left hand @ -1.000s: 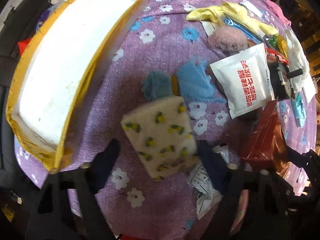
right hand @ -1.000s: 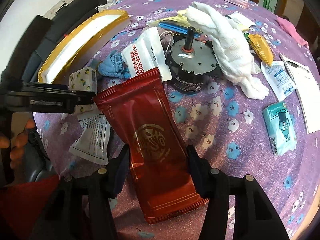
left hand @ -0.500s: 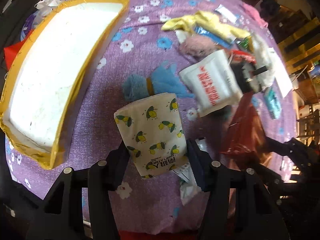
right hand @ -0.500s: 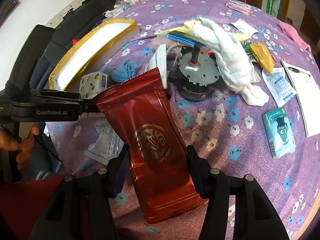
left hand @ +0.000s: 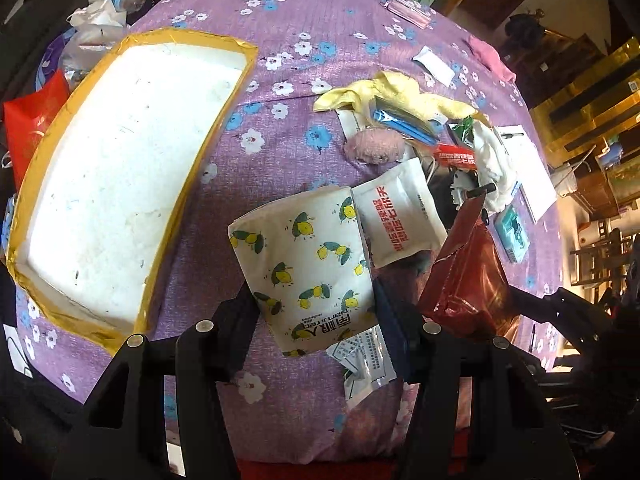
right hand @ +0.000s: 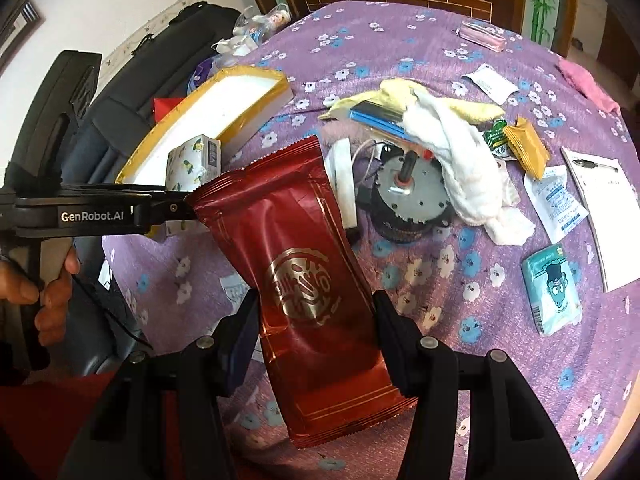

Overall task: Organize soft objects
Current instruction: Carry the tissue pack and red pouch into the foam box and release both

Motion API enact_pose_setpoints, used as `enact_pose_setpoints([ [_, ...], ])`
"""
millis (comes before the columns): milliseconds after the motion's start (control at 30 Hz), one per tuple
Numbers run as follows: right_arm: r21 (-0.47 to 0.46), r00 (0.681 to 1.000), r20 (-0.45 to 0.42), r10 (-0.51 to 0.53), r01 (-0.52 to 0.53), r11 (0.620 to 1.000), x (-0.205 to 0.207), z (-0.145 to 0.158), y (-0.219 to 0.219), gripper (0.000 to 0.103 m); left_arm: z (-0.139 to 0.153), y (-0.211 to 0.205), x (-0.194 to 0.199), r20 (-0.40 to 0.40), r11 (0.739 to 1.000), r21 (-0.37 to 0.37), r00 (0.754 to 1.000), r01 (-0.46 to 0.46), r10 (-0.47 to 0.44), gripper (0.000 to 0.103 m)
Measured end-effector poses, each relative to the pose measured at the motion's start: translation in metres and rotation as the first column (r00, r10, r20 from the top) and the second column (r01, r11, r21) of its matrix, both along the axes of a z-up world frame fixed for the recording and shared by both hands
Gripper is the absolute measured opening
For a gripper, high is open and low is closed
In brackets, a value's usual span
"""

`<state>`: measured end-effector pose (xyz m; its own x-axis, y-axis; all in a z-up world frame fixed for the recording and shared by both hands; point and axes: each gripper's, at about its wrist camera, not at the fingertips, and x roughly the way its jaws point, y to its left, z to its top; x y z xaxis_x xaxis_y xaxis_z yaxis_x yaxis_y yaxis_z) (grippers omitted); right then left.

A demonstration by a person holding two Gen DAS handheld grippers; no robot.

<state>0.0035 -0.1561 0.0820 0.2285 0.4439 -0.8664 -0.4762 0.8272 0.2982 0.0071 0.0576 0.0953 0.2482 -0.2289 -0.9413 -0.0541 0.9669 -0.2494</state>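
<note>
Purple cloth with small white and blue flowers covers the round table, and wooden furniture stands behind it. We hold a gripper in each hand. Our left gripper has its jaws closed on a tissue pack printed with lemons, which is lifted clear of the cloth. In the right wrist view that same tissue pack hangs in front of a shallow white box with yellow edges. Our left hand shows at the edge of that view, around the handle.

Our right gripper has its jaws pressed on both sides of a dark red foil packet with a gold round emblem, also raised above the table. From the left wrist, the red packet sits just to the right of the tissue pack.

The white box lies on the left part of the table, open and bare inside. Below the tissue pack a clear sachet lies on the cloth. A white pouch with red lettering sits beside the tissue pack. Farther back we see a yellow cloth, a fuzzy pink ball, a white cloth draped over a metal motor, and a teal tissue pack.
</note>
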Motion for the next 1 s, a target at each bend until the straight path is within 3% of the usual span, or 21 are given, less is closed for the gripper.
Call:
enact_pose_setpoints([
  [233,0.023,0.999,-0.028,0.019,-0.018,1.0,0.016,0.006,0.016,0.055,0.008,0.022,0.002,-0.011,1.0,-0.009,1.0,-0.009,0.008,0.056],
  [600,0.047,0.997,0.055,0.056,-0.058,0.997,0.057,0.038,0.054,0.055,0.028,0.073,0.011,0.026,0.997,-0.02,0.997,-0.074,0.075,0.056],
  [1000,-0.003,0.977,0.024,0.211,-0.211,0.977,0.125,0.029,0.148,0.055,0.0,0.14,0.045,-0.04,0.986,-0.009,0.986,-0.165,0.165,0.057],
])
